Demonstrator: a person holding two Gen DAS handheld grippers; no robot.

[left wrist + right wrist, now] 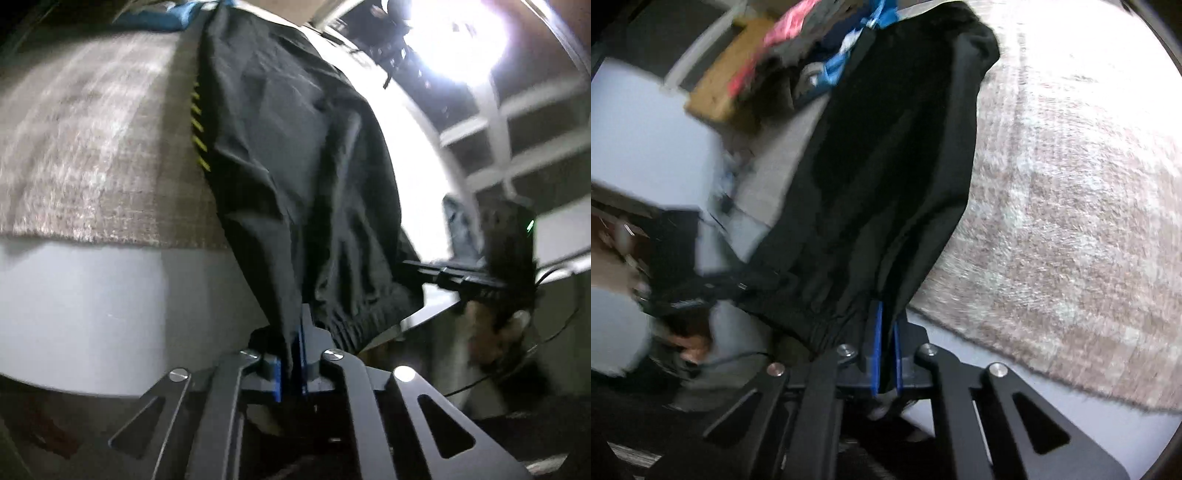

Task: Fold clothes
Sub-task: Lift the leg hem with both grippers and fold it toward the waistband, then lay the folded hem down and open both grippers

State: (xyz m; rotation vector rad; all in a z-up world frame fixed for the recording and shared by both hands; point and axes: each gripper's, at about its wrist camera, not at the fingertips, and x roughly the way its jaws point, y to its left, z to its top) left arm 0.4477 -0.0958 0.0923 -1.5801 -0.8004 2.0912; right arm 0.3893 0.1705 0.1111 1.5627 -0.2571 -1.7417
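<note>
Black trousers (295, 177) with a row of yellow stitches hang stretched between my two grippers, their far end trailing toward the rug. My left gripper (293, 347) is shut on one corner of the elastic waistband, its blue pads pinching the cloth. My right gripper (886, 339) is shut on the other corner of the same trousers (886, 166). The right gripper also shows in the left wrist view (458, 275) at the waistband's far side. The left gripper and the hand holding it show blurred at the left in the right wrist view (687, 299).
A beige woven rug (92, 147) lies on a pale floor (110, 306); it also shows in the right wrist view (1071, 203). A pile of blue, red and dark clothes (798, 51) and a tan box (727, 88) sit beyond the trousers. White shelving (517, 122) stands right.
</note>
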